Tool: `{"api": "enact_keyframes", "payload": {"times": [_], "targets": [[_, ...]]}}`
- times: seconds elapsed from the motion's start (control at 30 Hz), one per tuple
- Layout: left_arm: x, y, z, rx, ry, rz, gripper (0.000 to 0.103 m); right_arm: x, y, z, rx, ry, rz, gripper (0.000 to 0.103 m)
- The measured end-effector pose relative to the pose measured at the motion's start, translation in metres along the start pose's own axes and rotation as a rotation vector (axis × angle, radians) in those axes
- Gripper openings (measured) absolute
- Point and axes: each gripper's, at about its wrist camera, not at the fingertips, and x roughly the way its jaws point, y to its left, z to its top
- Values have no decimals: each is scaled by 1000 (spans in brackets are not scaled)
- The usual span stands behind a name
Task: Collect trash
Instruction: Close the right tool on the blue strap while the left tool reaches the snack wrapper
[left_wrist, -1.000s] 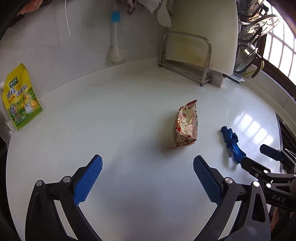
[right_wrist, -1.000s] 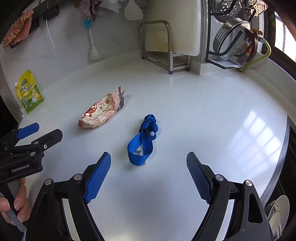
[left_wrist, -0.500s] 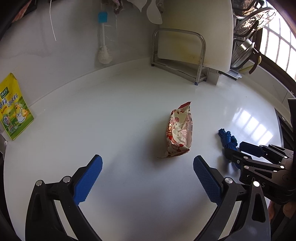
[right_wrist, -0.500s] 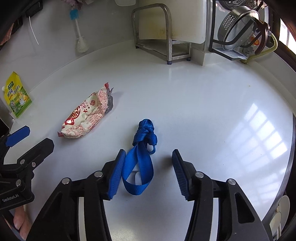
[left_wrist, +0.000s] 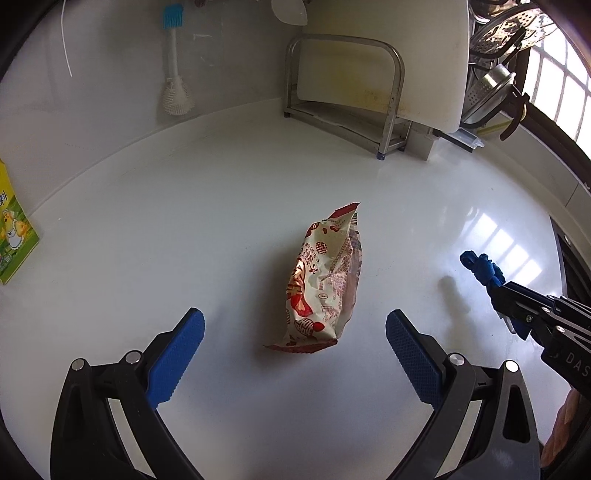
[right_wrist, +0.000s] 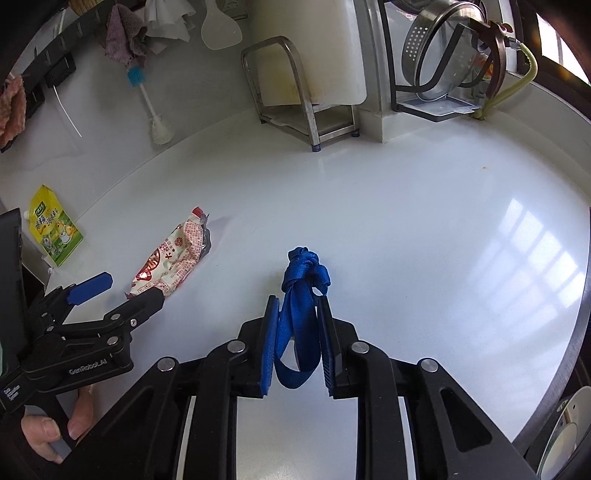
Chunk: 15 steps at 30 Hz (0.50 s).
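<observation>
Left hand-held gripper (left_wrist: 295, 341) gapes wide and empty, snack wrapper (left_wrist: 325, 280) dead ahead, lengthwise between its fingers; right hand-held gripper (right_wrist: 298, 328) closing on blue strap (right_wrist: 301, 299).

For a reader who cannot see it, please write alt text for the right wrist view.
The right gripper is closing its jaws around a knotted blue strap on a white counter. To the left lies a red-and-white snack wrapper, with the left gripper open beside it. A yellow pouch stands further left.
</observation>
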Motion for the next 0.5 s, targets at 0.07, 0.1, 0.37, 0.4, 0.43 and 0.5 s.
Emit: {"api": "enact_keyframes", "payload": {"times": [0.07, 0.1, 0.37, 0.4, 0.43, 0.5], "targets": [[7, -2, 5, -11, 22, 2, 97, -3, -5, -2, 6, 0, 17, 21], [11, -3, 8, -21, 35, 2, 97, -5, -8, -3, 10, -1, 20, 20], [32, -15, 13, -26, 69, 25, 81, -15, -24, -6, 39, -15, 40, 20], [31, -17, 12, -10, 63, 28, 71, -15, -25, -6, 41, -17, 42, 20], [30, -20, 12, 6, 56, 30, 65, -16, -25, -8, 43, -18, 45, 20], [27, -26, 10, 31, 46, 30, 44, -16, -25, -11, 47, -14, 53, 20]]}}
